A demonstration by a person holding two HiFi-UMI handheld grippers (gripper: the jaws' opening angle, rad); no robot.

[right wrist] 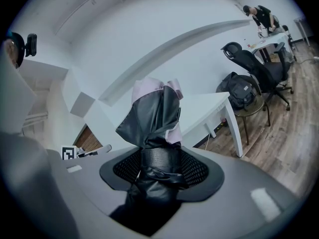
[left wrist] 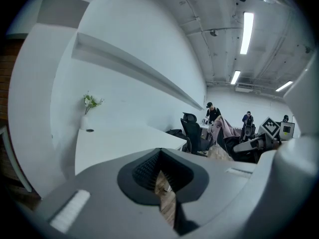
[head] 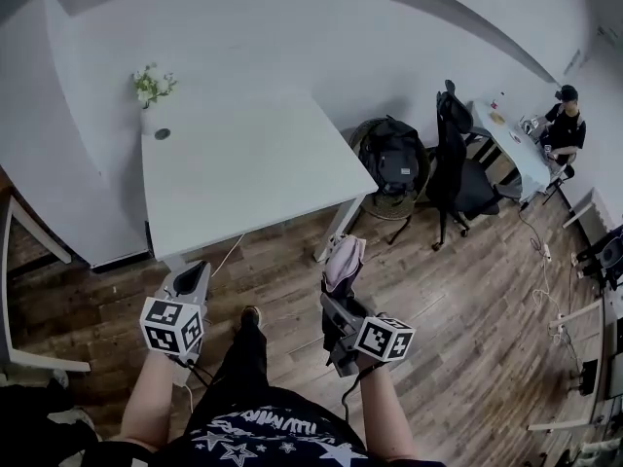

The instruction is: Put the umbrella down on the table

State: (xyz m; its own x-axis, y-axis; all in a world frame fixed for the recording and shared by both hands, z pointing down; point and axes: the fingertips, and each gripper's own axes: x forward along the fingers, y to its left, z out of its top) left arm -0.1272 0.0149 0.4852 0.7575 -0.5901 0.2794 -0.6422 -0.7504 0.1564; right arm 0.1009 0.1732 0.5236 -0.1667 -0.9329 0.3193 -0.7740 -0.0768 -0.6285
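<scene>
You held both forearms out ahead of you, side by side, with each set of tongs tipped a little downward towards the white worktop (head: pixel 243 163). The right tongs (head: pixel 336 305) were clamped around the folded umbrella (head: pixel 344 261), and the right gripper view showed the dark pads pressing on its black wrapped body from both sides. The umbrella's pale pink fabric stuck out beyond the tips, aimed at the worktop's near right corner. It hung above the wooden floor (head: pixel 292 261), just short of that corner and not on the worktop. Your left tongs (head: pixel 192 278) were drawn nearly together with nothing between them; only a sliver of floor showed through. A vase of flowers (head: pixel 151 88) stood at the worktop's far left corner.
</scene>
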